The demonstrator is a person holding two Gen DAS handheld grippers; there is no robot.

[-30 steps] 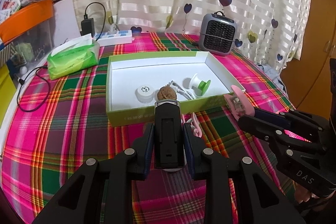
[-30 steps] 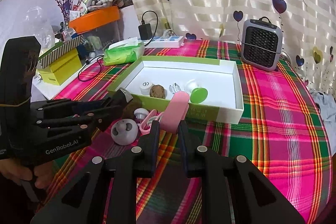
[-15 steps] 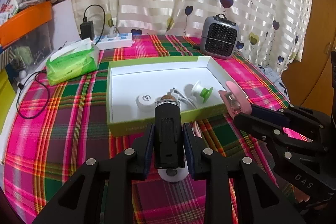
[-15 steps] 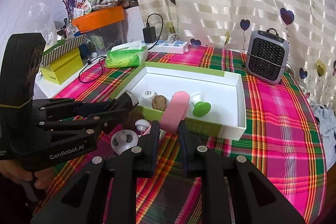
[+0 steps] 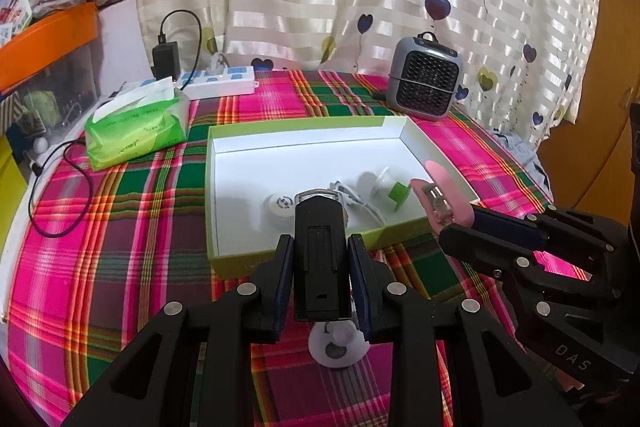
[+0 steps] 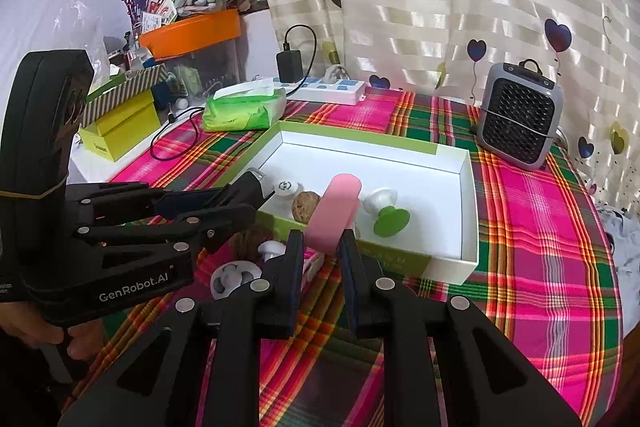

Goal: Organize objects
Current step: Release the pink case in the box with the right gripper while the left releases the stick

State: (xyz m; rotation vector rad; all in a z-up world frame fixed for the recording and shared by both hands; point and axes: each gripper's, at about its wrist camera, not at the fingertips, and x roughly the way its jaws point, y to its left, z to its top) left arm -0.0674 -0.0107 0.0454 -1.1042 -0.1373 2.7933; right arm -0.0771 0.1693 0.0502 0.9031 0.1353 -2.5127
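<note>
While both hover at the box (image 5: 224,259), left gripper (image 5: 320,259) clamps black device (image 5: 319,267), right gripper (image 6: 320,247) pink clip (image 6: 334,215).

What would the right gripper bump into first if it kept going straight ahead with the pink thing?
Probably the near wall of the green box, just ahead of the right gripper and its pink clip. If held high enough, it may pass over toward the walnut.

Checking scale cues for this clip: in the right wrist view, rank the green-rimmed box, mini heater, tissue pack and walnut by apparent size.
1. green-rimmed box
2. mini heater and tissue pack: too alike to rank, and they sit at different distances.
3. walnut
</note>
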